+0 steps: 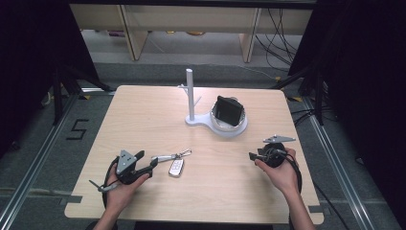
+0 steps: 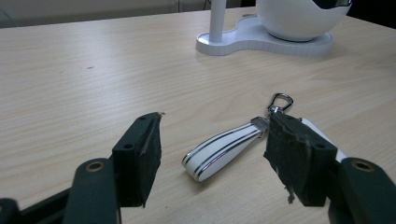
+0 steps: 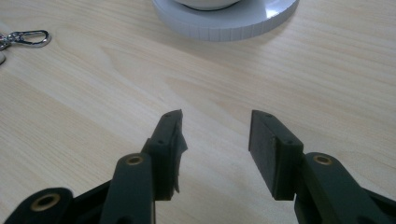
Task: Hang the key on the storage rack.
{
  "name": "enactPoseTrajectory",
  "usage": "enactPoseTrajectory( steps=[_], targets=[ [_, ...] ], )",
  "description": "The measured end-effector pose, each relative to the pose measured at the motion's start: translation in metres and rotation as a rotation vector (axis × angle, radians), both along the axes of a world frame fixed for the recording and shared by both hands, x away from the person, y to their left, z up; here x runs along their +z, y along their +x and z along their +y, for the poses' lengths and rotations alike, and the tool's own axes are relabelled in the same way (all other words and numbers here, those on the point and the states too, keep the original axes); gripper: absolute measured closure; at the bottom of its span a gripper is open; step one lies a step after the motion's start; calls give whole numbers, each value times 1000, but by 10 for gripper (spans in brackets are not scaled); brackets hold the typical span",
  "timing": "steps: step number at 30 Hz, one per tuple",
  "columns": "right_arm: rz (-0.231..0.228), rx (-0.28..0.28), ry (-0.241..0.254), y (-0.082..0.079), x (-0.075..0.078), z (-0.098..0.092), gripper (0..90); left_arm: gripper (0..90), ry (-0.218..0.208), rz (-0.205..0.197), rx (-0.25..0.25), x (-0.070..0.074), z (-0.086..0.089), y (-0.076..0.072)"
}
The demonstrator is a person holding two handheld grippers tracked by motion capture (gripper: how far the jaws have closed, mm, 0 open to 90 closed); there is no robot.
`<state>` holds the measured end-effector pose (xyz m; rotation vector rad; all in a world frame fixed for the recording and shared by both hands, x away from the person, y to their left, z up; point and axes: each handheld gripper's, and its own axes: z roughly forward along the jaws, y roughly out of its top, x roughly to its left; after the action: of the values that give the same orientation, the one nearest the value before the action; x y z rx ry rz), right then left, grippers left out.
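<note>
A white key fob (image 1: 176, 167) lies on the wooden table (image 1: 143, 120), joined to a white strap (image 1: 163, 157) with a silver clasp (image 1: 185, 154). My left gripper (image 1: 148, 165) is open at table level beside it. In the left gripper view the strap (image 2: 224, 147) lies between the spread jaws of that gripper (image 2: 215, 126), and neither pad touches it. My right gripper (image 1: 252, 156) is open at the table's right side, pointing left. Its jaws (image 3: 215, 126) stand over bare wood with nothing between them.
A white stand with an upright post (image 1: 190, 93) and a bowl (image 1: 230, 125) sits at the table's far middle. A black object (image 1: 228, 111) rests in the bowl. The stand's round base (image 3: 224, 23) lies just ahead of my right gripper.
</note>
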<state>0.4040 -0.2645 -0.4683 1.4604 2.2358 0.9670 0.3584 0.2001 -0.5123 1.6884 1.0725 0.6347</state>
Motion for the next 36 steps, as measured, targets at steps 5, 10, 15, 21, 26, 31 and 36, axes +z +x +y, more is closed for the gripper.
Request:
enactPoseTrajectory(
  steps=[5,10,15,21,26,31,36],
  targets=[
    [-8,6,5,0,-1,0,550,374,53,53,-70,13,-6,11],
    [-4,21,5,0,-1,-1,547,406,113,142,-143,25,-14,27],
    [8,23,-3,0,-1,-1,542,442,196,229,-222,34,-22,41],
    [-12,63,-12,2,-4,-3,538,462,293,329,-297,45,-34,57],
    [-6,41,-6,2,-3,-1,534,466,336,364,-336,53,-46,69],
    [-11,40,7,2,-5,0,530,473,348,396,-360,55,-58,77],
    [-8,41,9,2,-6,0,530,482,399,456,-400,54,-68,84]
  ],
)
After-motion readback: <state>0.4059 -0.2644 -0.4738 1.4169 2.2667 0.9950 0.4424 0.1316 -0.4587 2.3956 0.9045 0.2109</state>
